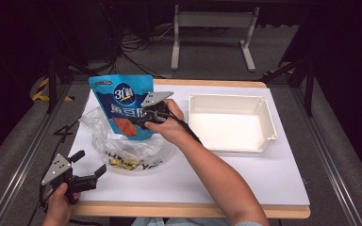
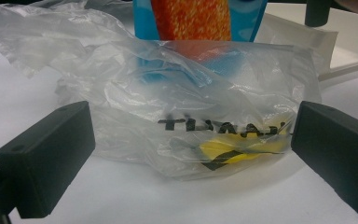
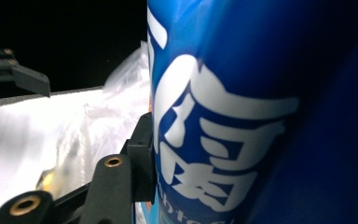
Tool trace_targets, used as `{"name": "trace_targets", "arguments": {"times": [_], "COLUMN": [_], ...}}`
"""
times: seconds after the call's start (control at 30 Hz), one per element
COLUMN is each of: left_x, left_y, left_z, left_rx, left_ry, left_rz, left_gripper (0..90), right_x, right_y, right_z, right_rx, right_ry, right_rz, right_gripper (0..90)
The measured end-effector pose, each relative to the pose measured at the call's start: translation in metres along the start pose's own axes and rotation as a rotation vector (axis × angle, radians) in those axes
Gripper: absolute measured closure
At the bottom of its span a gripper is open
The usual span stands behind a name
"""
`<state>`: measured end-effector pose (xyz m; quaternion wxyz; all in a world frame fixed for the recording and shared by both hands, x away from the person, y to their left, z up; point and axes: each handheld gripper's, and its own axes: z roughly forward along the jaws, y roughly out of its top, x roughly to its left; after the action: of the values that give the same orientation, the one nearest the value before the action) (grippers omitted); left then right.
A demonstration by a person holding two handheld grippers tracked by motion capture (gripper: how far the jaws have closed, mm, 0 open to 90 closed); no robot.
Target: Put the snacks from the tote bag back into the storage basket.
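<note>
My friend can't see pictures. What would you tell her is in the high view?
The person's right gripper holds a blue snack pouch upright, partly inside a clear plastic bag on a white table. An empty white tray sits to the right; the left gripper waits open near the front edge.

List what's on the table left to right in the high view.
Left gripper, open → clear plastic bag → blue snack pouch, clamped in the right gripper → white tray.

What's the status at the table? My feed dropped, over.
Right gripper shut on upright blue snack pouch, bottom inside crumpled clear plastic bag. Left gripper open, short of the bag. White rectangular tray unobstructed.
</note>
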<state>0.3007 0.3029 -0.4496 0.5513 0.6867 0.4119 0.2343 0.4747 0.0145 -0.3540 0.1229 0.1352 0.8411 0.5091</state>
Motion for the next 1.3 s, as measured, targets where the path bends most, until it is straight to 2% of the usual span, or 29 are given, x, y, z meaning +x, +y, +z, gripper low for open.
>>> {"name": "trace_targets", "arguments": {"times": [0.17, 0.33, 0.5, 0.9, 1.3], "left_x": [-0.001, -0.001, 0.0, -0.001, -0.001], "left_y": [0.0, 0.0, -0.001, -0.001, -0.001], "left_z": [0.0, 0.001, 0.001, 0.002, 0.002], "left_rx": [0.011, 0.011, 0.008, 0.012, 0.011], "left_ry": [0.005, 0.005, 0.004, 0.009, 0.011], "left_rz": [0.004, 0.002, 0.002, 0.002, 0.002], "left_gripper": [0.2, 0.2, 0.2, 0.2, 0.2], "right_x": [0.004, 0.006, 0.005, 0.006, 0.013], "right_y": [0.018, 0.034, 0.045, 0.067, 0.079], "right_z": [-0.012, -0.026, -0.039, -0.065, -0.081], "right_rx": [-0.014, 0.013, -0.005, -0.043, -0.029], "right_ry": [-0.003, -0.012, -0.004, 0.014, 0.027], "right_rz": [-0.033, -0.035, -0.04, -0.067, -0.096], "right_gripper": [54.4, 54.2, 54.3, 54.3, 54.3]}}
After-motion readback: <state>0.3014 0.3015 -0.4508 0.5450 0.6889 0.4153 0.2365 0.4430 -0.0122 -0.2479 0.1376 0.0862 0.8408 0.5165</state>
